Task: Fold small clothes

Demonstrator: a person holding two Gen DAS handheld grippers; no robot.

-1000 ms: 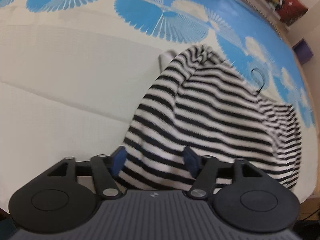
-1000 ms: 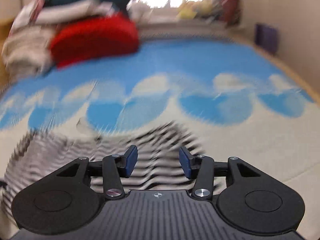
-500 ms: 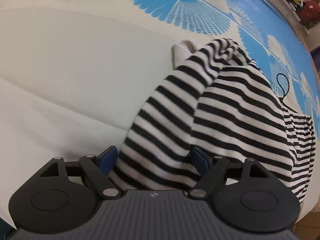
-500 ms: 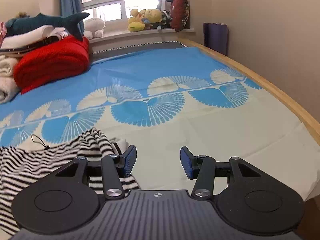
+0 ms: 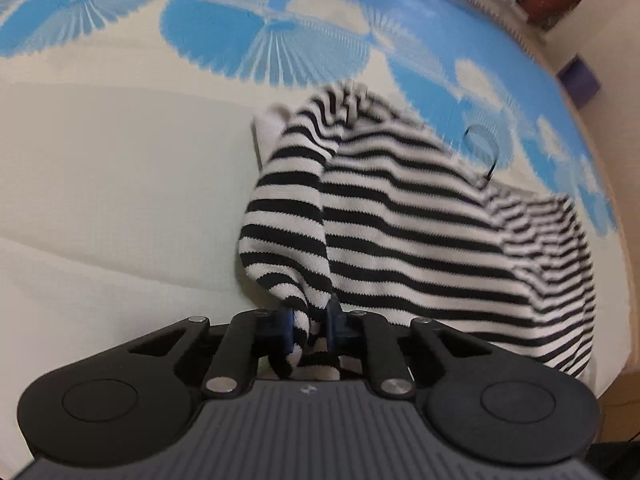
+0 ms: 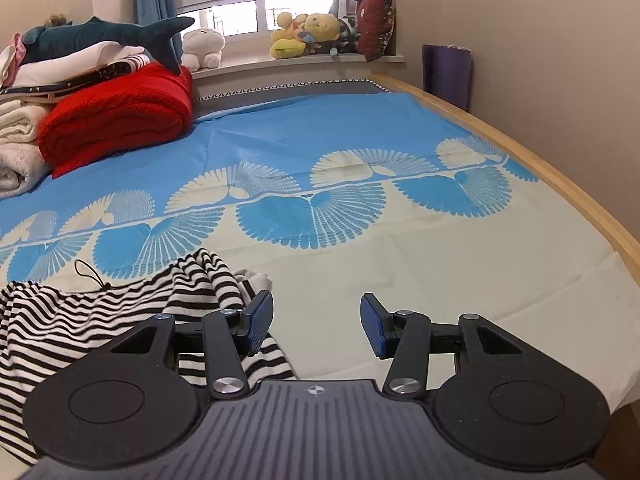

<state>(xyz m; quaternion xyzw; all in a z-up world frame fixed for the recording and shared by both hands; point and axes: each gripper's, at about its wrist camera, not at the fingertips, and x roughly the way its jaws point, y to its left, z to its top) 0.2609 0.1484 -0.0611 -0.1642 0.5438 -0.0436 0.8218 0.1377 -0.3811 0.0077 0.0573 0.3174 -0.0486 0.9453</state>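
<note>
A black-and-white striped garment [image 5: 420,232] lies bunched on the bed sheet [image 5: 120,168], with a white inner part and a thin black loop at its far edge. My left gripper [image 5: 310,326] is shut on the near edge of the garment, and the cloth rises in a fold from its jaws. In the right wrist view the same garment [image 6: 100,320] lies at the lower left. My right gripper [image 6: 316,326] is open and empty over the pale sheet [image 6: 440,260], just right of the garment.
A red blanket [image 6: 116,116], folded white linens [image 6: 16,140] and a plush shark [image 6: 104,36] are stacked at the far left of the bed. Soft toys [image 6: 308,34] sit on the window sill. The wooden bed edge [image 6: 560,184] runs along the right by the wall.
My left gripper has closed on the near edge of the striped garment and lifted it into a fold. My right gripper stayed open and barely moved in the last half second.
</note>
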